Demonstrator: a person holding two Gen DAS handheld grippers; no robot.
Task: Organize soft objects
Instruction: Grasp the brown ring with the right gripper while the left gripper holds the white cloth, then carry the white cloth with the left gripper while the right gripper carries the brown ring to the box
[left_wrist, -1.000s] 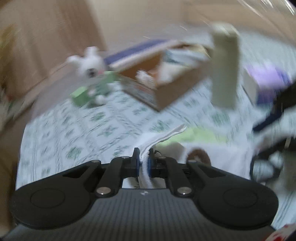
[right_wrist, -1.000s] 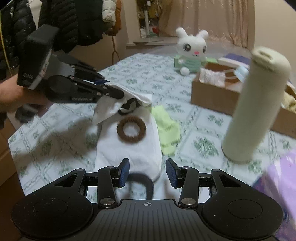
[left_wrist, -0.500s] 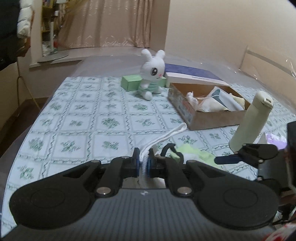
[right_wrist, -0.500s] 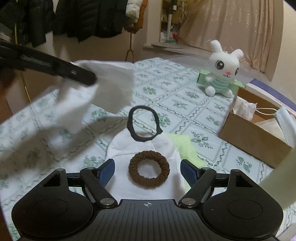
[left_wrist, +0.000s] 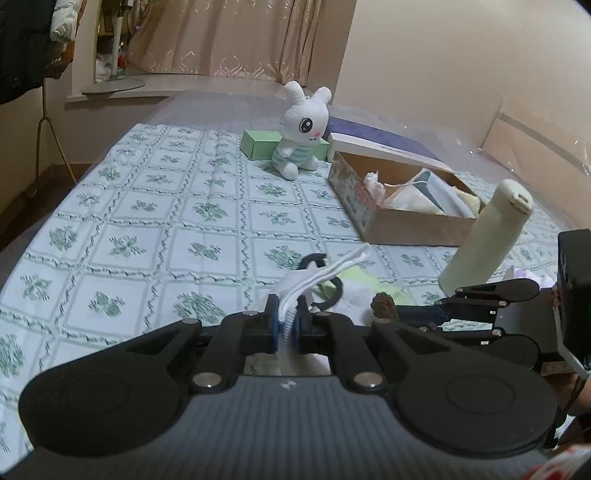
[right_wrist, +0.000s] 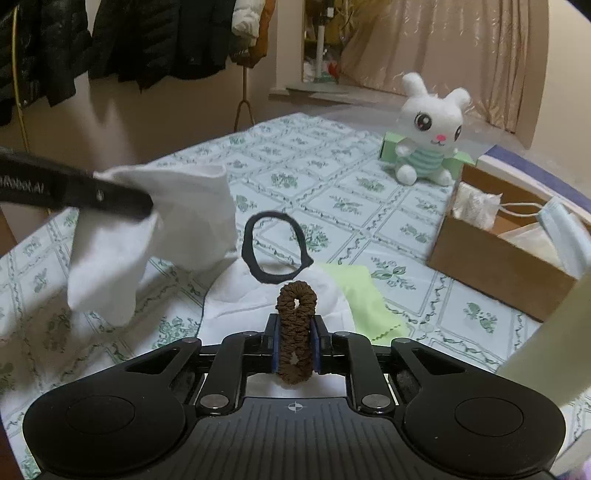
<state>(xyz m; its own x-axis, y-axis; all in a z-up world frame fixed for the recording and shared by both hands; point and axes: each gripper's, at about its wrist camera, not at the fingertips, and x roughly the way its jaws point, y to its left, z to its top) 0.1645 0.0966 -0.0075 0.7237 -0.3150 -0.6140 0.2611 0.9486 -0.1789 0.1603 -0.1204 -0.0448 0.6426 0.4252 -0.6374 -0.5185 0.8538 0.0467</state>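
Brown fuzzy scrunchie (right_wrist: 296, 325) is sitting squeezed into a narrow upright loop between the blue-padded fingers of the right gripper (right_wrist: 295, 350), low in the centre of the right wrist view; in the left wrist view it is showing as a small brown tuft (left_wrist: 385, 307) at the tip of that gripper, right of centre. The left gripper (left_wrist: 285, 328) is pinching a folded white cloth (left_wrist: 317, 280), its pads pressed tight on the fabric, and in the right wrist view this cloth (right_wrist: 155, 229) is hanging clear of the surface at the left of the frame, from a black arm bearing blurred white lettering that cannot be read for certain. A black elastic hair band (right_wrist: 275, 251) is lying in the middle of the frame, partly on a second white cloth (right_wrist: 266, 295) spread on the green-patterned tablecloth (right_wrist: 332, 177), with a pale green cloth (right_wrist: 364, 295) just beside it. At upper right, a white plush rabbit (right_wrist: 432, 133) is sitting against a green box (right_wrist: 391, 146), near an open cardboard box (right_wrist: 495, 269) holding pale fabrics. A cream upright cylinder (left_wrist: 484, 240) is standing at the right of the left wrist view.
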